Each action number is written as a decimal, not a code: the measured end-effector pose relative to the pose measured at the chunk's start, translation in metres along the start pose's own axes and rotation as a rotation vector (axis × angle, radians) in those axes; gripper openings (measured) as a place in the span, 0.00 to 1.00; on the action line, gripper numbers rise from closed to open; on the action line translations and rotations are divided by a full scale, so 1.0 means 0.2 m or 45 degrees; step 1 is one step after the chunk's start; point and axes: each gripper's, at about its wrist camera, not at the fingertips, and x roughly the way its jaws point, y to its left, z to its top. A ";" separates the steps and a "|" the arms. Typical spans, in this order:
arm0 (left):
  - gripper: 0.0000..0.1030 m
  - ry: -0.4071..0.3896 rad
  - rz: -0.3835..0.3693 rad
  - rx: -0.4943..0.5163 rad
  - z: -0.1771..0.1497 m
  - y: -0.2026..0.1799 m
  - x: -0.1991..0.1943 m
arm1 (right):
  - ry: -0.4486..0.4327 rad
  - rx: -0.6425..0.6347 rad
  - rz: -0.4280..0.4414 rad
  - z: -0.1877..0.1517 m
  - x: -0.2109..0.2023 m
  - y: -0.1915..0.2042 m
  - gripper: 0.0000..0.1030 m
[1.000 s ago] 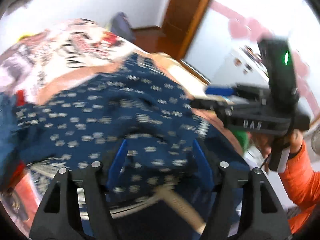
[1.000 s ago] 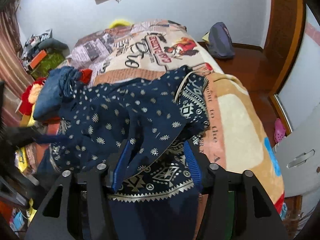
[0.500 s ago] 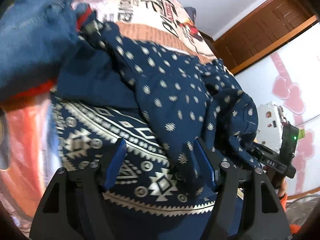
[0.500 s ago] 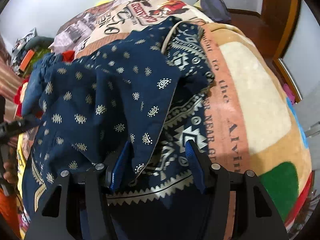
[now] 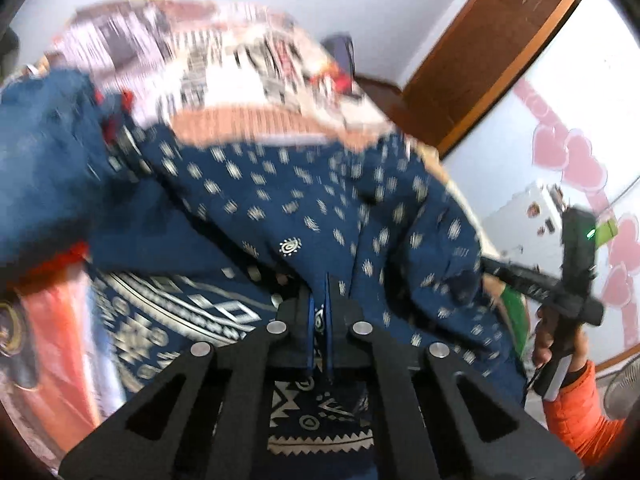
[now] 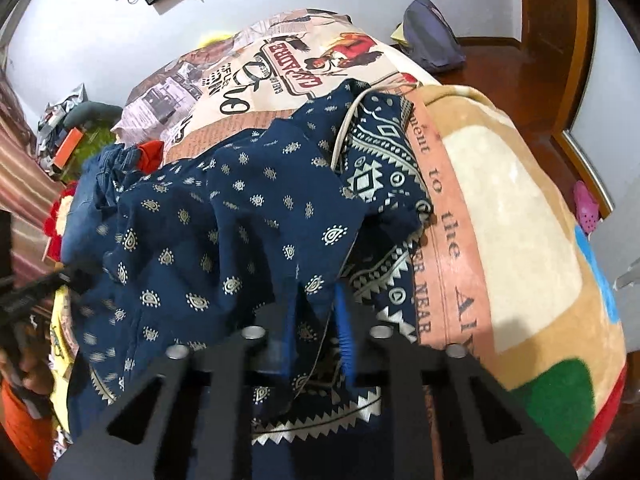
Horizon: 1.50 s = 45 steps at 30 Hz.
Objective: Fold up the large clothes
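left wrist view: two tools point(image 5: 319, 312) point(image 6: 318, 320) closing, both pinching one navy garment point(image 6: 240, 216).

Left gripper point(image 5: 319, 292): black angular linkage arms with triangular cut-outs, four round silver screws, thin blue pads point(image 5: 310, 332). Right gripper point(image 6: 318, 300): same black frame, silver screws, blue pads point(image 6: 344, 332). Seen from the left: green light on its black upright body. Orange sleeve point(image 5: 580, 416), puffy, quilted.

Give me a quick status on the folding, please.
Left gripper shut on the navy patterned garment. Right gripper closing on it. Nothing in the way.
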 end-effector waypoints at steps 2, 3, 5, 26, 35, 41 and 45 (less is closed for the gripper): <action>0.02 -0.063 0.022 -0.002 0.03 0.01 -0.08 | -0.016 -0.022 0.005 0.00 -0.02 0.02 0.11; 0.00 -0.094 0.041 -0.007 0.04 0.03 -0.13 | -0.019 -0.037 -0.001 -0.01 -0.02 0.03 0.11; 0.00 -0.127 0.104 -0.020 0.03 0.09 -0.18 | -0.022 -0.063 -0.023 -0.02 -0.02 0.04 0.11; 0.53 -0.037 0.309 -0.260 -0.08 0.58 -0.16 | -0.014 -0.125 -0.114 0.07 -0.15 -0.01 0.24; 0.57 0.017 0.200 -0.449 -0.04 0.79 0.01 | -0.100 -0.067 -0.155 0.25 -0.10 -0.10 0.50; 0.57 0.072 0.188 -0.483 0.01 0.88 0.19 | 0.016 -0.023 -0.144 0.33 0.13 -0.19 0.50; 0.57 0.069 0.179 -0.479 0.06 0.91 0.26 | 0.083 0.027 -0.122 0.40 0.30 -0.26 0.50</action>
